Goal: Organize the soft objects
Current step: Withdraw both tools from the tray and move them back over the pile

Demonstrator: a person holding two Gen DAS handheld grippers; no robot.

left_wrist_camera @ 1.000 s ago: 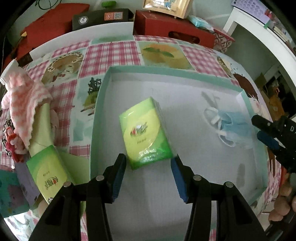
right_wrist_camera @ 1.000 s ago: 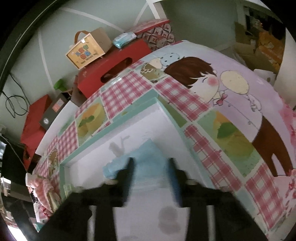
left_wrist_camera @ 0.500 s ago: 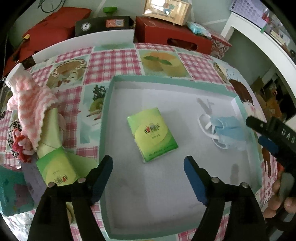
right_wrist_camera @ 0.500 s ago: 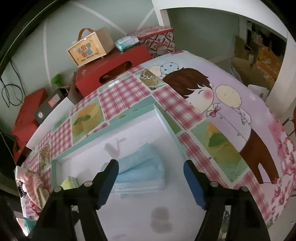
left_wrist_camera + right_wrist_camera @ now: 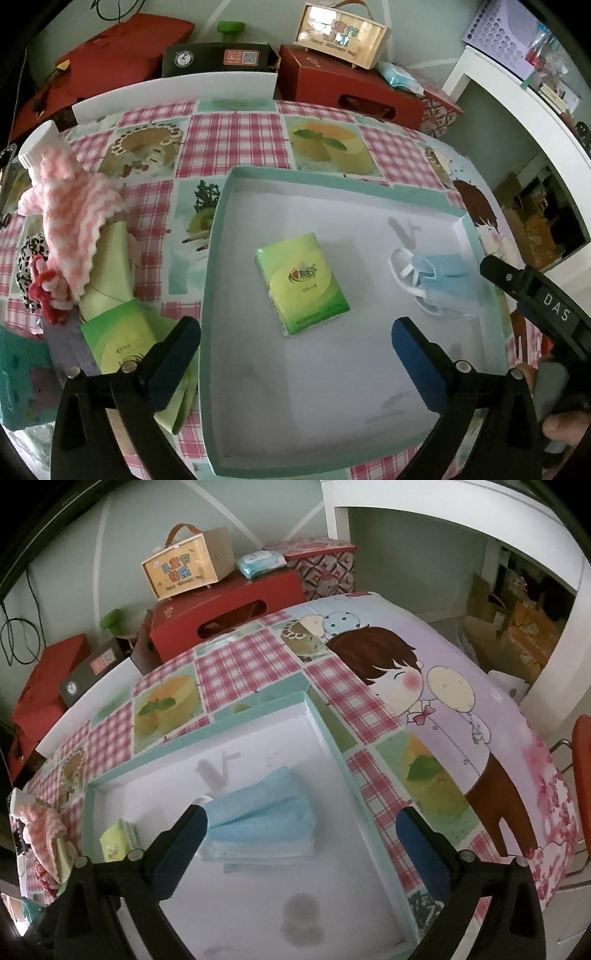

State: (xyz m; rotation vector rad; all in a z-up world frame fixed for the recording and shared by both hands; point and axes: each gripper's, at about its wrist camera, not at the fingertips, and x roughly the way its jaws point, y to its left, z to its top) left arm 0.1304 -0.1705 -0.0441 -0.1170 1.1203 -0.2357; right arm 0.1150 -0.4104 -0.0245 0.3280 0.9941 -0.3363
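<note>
A teal-rimmed white tray [image 5: 218, 236] lies on the patterned tablecloth. A green tissue pack [image 5: 303, 282] rests flat in its middle. My left gripper [image 5: 295, 334] hovers just above and in front of the pack, its jaws opening wide and touching nothing. A stack of blue face masks [image 5: 266, 823] lies in the tray's right part, also seen as masks [image 5: 439, 284]. My right gripper [image 5: 301, 819] hangs over the masks, jaws opening, pads clear of them. The right gripper's black fingers [image 5: 517, 280] show at the tray's right edge.
A pink-and-white knitted cloth [image 5: 74, 221] drapes over a bottle left of the tray, beside a second green tissue pack [image 5: 114, 339]. Red boxes [image 5: 351, 88] and a gift box [image 5: 181, 568] stand behind the table. A white shelf [image 5: 517, 96] is at right.
Both grippers spread their jaws wide. The left one let go of the green pack and rose a little; the right one let go of the blue masks, which stay in the tray.
</note>
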